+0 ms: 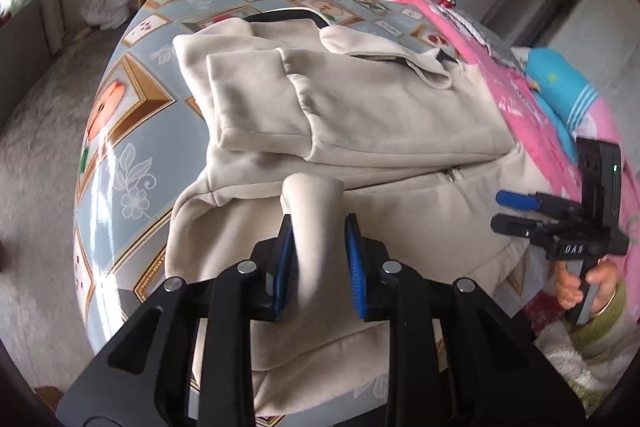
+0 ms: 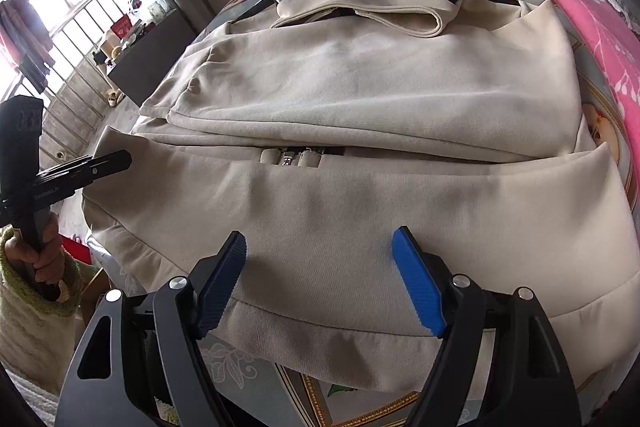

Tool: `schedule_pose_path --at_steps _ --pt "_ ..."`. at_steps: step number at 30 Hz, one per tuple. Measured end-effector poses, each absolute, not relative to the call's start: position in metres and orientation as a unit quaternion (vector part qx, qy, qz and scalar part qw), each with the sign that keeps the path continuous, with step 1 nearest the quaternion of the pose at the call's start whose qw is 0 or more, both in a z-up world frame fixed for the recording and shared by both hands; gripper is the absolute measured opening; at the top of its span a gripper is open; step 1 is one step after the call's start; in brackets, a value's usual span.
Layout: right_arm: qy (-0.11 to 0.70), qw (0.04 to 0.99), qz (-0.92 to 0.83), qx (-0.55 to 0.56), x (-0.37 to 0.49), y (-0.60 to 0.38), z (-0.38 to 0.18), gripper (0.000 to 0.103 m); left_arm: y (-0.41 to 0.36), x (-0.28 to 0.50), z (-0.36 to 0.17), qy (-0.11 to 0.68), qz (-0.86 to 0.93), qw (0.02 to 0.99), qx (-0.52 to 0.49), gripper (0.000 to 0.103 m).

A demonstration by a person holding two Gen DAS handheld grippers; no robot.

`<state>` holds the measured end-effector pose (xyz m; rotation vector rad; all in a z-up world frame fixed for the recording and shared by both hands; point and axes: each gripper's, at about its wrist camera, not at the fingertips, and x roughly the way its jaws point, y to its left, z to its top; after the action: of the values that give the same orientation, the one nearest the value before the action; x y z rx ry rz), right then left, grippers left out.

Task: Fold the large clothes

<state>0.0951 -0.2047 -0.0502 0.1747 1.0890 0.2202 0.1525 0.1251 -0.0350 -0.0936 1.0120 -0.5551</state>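
Left wrist view: our left gripper (image 1: 318, 263) has its jaws closed on a raised fold of the hoodie (image 1: 360, 115), which lies on the desk (image 1: 120, 163) with its sleeves already folded in.

Right wrist view: our right gripper (image 2: 320, 279) hovers over the hem, jaws wide and empty (nothing grasped). We judge the bottom-up fold remains.
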Motion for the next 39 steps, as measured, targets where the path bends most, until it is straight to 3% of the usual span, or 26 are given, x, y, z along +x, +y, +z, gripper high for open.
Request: schedule_pose_path --at_steps 9,16,23,39 --pt "0.513 0.847 0.106 0.093 0.091 -0.207 -0.047 0.081 0.112 0.158 -0.047 0.515 -0.175 0.839 0.017 0.025" --pt "0.467 0.871 0.052 0.145 0.066 -0.273 -0.020 0.081 0.087 0.144 -0.043 0.499 -0.115 0.853 0.097 0.025" --pt "0.438 0.875 -0.011 0.207 0.061 -0.354 -0.009 0.081 0.083 0.141 -0.042 0.498 -0.096 0.854 0.116 0.025" --pt "0.460 0.793 0.067 0.393 0.130 -0.433 -0.062 0.066 0.080 0.142 -0.042 0.499 -0.093 0.853 0.118 0.025"
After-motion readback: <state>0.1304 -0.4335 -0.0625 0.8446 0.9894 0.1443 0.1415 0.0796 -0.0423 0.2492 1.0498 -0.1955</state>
